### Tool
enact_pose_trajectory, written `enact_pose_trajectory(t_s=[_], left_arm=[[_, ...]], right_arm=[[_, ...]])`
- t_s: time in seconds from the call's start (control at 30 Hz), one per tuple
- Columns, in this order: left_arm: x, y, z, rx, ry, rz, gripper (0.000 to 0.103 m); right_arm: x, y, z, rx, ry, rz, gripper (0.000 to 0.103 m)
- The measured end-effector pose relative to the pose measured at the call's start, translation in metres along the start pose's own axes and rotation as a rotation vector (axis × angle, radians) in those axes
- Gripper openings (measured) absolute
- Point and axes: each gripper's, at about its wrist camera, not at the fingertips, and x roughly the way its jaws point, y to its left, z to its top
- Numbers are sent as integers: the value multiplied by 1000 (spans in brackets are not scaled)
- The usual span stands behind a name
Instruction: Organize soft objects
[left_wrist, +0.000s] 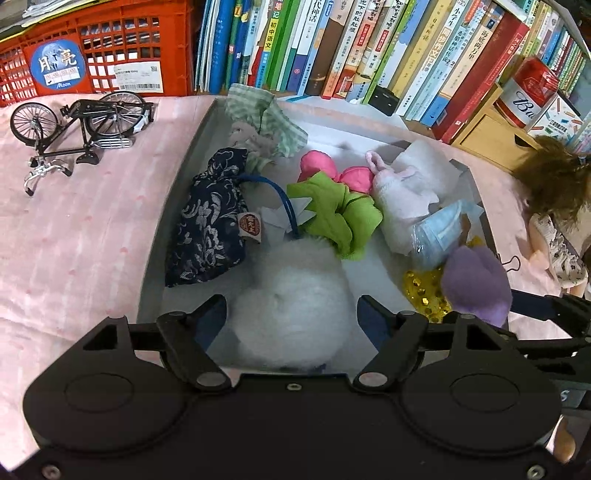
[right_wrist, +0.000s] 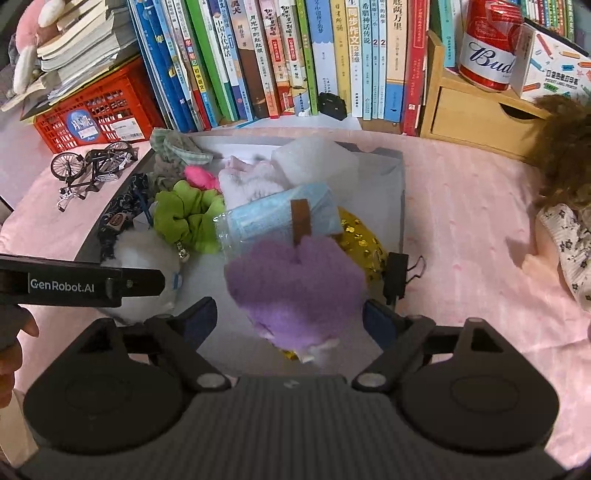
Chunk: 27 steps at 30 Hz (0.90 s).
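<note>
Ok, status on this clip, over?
Left gripper open around white pompom. Right gripper open around purple plush. Both in the tray. Nothing blocking.

"GenRobot.AI" is being shown in white on the left gripper (right_wrist: 162, 282) arm, seen from the right wrist. "Bud", cut off, is being displayed in script on the red can (right_wrist: 489, 48) atop the wooden drawer box (right_wrist: 476, 114). "月亮" w/ "Moon" below is being carried on the round blue sticker (left_wrist: 57, 66) of the red crate (left_wrist: 122, 40); its white shipping label (left_wrist: 136, 76) is too small to be read. Book spines (right_wrist: 354, 55) are being marked "同步作文", "3年级", "月光下的肚肚狼", "中国古代神话"; "初中语文" is being read in the left view.
</note>
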Motion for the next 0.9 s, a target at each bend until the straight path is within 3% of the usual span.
enact_pose_trajectory(t_s=[0.5, 0.9], left_arm=[[-36, -7, -17, 48, -55, 19, 76], [-88, -20, -44, 111, -177, 24, 76]], right_arm=[[-31, 4, -7, 7, -59, -3, 92], [-67, 20, -20, -32, -156, -42, 93]])
